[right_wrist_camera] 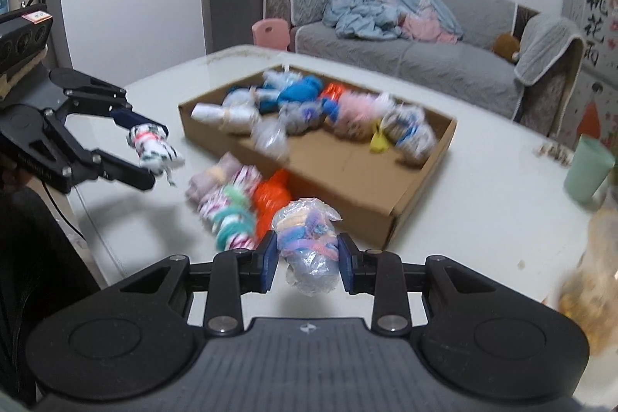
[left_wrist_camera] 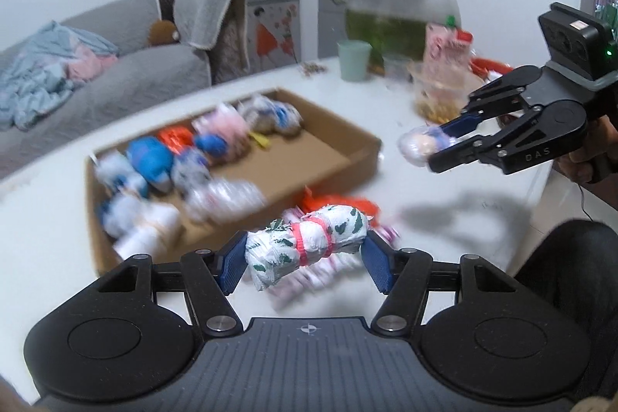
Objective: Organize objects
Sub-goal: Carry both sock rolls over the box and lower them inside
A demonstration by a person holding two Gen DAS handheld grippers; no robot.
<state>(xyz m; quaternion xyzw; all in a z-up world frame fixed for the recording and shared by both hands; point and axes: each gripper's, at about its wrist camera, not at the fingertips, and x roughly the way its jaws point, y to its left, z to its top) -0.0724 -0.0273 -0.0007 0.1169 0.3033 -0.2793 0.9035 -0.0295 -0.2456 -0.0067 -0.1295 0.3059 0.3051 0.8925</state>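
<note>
Now each tongs clamps a bundle: left tongs [left_wrist_camera: 305,263] the white bundle [left_wrist_camera: 305,250], right tongs [right_wrist_camera: 309,265] the clear bundle [right_wrist_camera: 309,246].

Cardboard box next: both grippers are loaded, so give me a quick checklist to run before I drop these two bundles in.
1. Left gripper pinches the white bundle with green marks: ok, both pads press on it.
2. Right gripper grips the clear bag of pastel bands: ok, clamped between the pads.
3. Both bundles lifted clear of the table: ok, they hang above it.
4. Free floor in the cardboard box: ok, the near half is bare.
5. Path to the box: not ok, loose bundles on the table lie before its near wall, so carry high.
6. Bag knots secure: cannot tell, pictures blurred.
</note>
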